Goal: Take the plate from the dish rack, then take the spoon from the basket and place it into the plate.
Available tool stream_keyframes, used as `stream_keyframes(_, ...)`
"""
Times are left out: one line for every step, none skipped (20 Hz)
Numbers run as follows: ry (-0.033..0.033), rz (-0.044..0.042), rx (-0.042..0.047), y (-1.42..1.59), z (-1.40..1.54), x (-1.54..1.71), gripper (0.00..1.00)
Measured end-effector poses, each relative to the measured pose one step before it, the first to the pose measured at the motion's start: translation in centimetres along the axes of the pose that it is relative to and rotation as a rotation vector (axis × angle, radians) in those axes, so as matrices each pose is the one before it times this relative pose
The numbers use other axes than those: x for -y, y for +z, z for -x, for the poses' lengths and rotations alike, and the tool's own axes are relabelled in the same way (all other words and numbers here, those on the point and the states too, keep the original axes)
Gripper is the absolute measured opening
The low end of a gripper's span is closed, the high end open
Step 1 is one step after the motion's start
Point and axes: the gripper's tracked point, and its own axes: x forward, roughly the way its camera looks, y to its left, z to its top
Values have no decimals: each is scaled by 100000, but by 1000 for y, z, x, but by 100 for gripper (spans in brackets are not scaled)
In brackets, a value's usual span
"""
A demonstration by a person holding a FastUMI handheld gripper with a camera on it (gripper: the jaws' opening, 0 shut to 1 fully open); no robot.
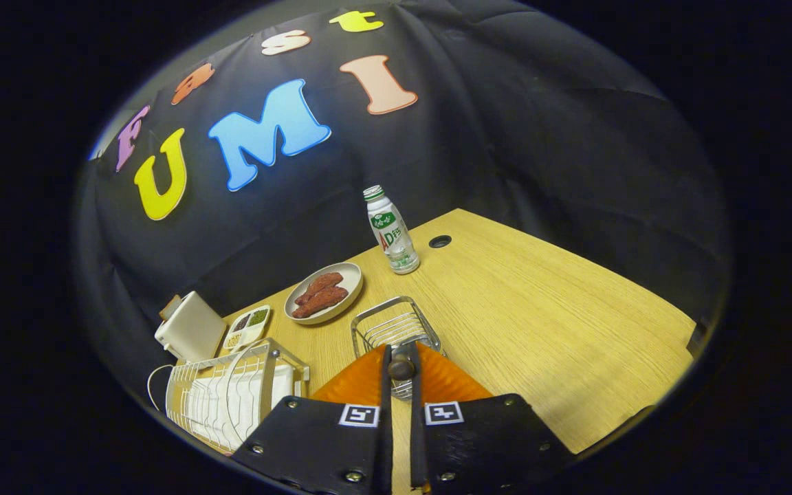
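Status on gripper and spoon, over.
Gripper shut on spoon. Basket just ahead, rack beside. Sausage plate, bottle beyond, not blocking.

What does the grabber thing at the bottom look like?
The gripper has two flat, wide plates side by side, dotted with small screws. Each plate carries a square black-and-white marker near the narrow gap between them. Its two fingers run close together up the middle.

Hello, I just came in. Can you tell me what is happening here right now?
A person's handheld claw is shut on a spoon's handle, holding it above the wire basket on the wooden table. The white dish rack stands beside it. Beyond are a plate of sausages and a bottle.
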Motion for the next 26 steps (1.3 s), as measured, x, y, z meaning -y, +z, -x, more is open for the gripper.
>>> stream_keyframes(974, 337, 121, 254, 197, -276, 10)
stream_keyframes(72, 321, 548, 339, 236, -66, 10)
stream_keyframes(366, 481, 215, 306, -71, -162, 10)
stream_keyframes(438, 572, 225, 488, 156, -131, 10)
stream_keyframes(-42, 554, 168, 520, 296, -57, 10)
stream_keyframes(142, 371, 273, 602, 197, -124, 10)
stream_keyframes(10, 545, -446, 300, 66, -181, 10)
stream_keyframes(22, 820, 184, 453, 122, -143, 10)
stream_keyframes(-174, 1167, 53, 363, 126, -101, 10)
stream_keyframes(197, 979, 349, 512, 222, -202, 10)
stream_keyframes(66, 814, 895, 549, 300, -189, 10)
stream_keyframes(18, 1111, 294, 538, 251, -165, 10)
stream_keyframes(262, 848, 261, 365, 368, -213, 10)
stream_keyframes(-59, 1247, 492, 628, 391, -111, 10)
stream_keyframes(508, 771, 557, 620, 483, -281, 10)
stream_keyframes(272, 665, 812, 714, 664, -347, 10)
stream_keyframes(-88, 1491, 636, 626, 515, -161, 10)
stream_keyframes(839, 1266, 307, 671, 722, -490, 10)
stream_keyframes(246, 1812, 323, 510, 772, -411, 10)
stream_keyframes(2281, 881, 708, 633, 861, -869, 10)
stream_keyframes(2898, -498, 258, 625, 852, -1099, 10)
stream_keyframes(2389, -420, -541, 459, 730, -1245, 10)
stream_keyframes(2683, -32, -524, 36, 767, -1005, 10)
stream_keyframes(3275, -460, -908, 93, 562, -1436, 9)
stream_keyframes(3470, -372, -1287, -238, 508, -1833, 10)
stream_keyframes(3340, -80, -1809, -456, 365, -1621, 10)
